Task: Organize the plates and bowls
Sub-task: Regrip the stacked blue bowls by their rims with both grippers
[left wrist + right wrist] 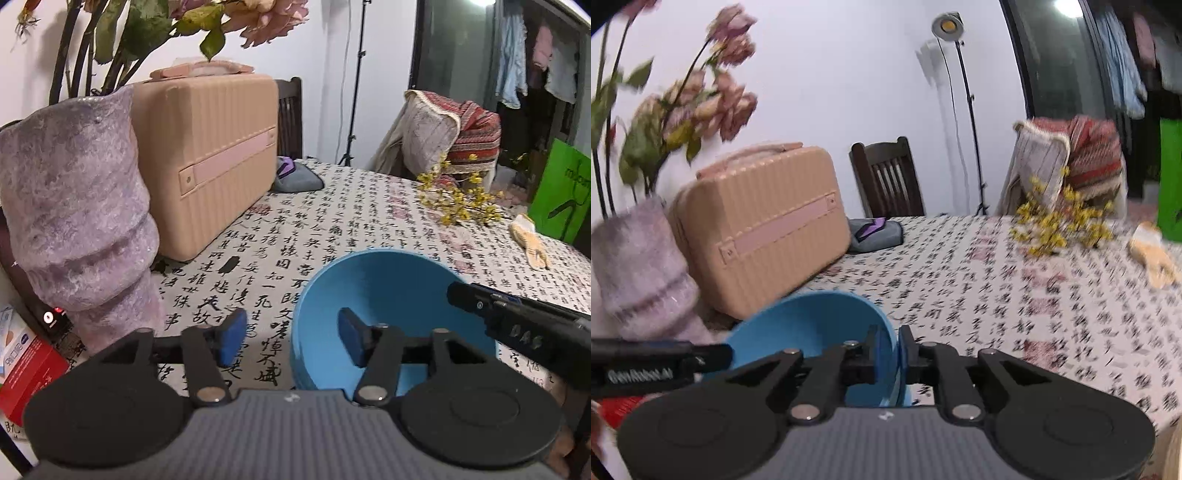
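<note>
- Resting on the surface (pixel 369 206), which is covered by a cloth printed with calligraphy, a blue bowl (pixel 384 295) sits near the front edge.
- Left gripper (pixel 291 339) has its jaws spread apart across the bowl's left rim: one blue pad outside the wall, the other inside, neither pressing it.
- Right gripper (pixel 886 354) has its jaws nearly together, one on each side of the bowl's right rim; whether the pads press the wall I cannot tell.
- Behind the bowl stand a beige case (pixel 207 158) and a purple vase (pixel 74 206).
- Yellow flowers (pixel 458 199) lie farther back on the right.
</note>
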`<state>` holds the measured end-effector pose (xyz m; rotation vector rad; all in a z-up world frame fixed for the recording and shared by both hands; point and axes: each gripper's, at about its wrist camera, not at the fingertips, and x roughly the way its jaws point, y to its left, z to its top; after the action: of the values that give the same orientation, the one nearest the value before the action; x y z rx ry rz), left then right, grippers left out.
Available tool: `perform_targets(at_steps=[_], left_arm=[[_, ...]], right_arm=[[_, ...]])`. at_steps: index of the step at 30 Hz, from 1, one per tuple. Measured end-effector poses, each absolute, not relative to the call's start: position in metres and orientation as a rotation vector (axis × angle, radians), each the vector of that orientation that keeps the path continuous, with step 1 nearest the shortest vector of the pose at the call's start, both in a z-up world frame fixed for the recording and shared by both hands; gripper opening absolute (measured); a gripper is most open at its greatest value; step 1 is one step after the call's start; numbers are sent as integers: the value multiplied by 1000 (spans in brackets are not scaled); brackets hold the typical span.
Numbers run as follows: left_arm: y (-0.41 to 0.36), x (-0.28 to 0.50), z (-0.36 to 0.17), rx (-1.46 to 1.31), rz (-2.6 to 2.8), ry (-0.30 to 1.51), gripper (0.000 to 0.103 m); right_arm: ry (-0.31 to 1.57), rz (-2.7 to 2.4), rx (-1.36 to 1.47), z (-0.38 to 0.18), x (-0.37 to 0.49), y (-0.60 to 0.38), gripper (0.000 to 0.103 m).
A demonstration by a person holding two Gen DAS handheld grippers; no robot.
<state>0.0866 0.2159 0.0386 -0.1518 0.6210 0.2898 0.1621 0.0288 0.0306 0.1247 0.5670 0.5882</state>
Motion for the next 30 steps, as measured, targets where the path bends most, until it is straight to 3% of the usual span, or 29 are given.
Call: perform_targets(at_steps=[4,6,9,12,17,30], left_arm=[[215,84,42,-138,265,601,84],[215,84,42,-145,241,606,91],[216,86,40,-151,210,615,102],[217,88,39,-153,195,625,103],[228,93,34,-214,166,668,103],[255,111,14,-359,102,757,103]], right_arm=[[605,624,189,37,165,8,34],[612,635,204,39,165,0,54],[634,657,223,41,165,-9,73],[687,634,200,41,167,-10,90],[823,652,243,35,178,-11,103],[1084,679,504,10,201,-18,103]])
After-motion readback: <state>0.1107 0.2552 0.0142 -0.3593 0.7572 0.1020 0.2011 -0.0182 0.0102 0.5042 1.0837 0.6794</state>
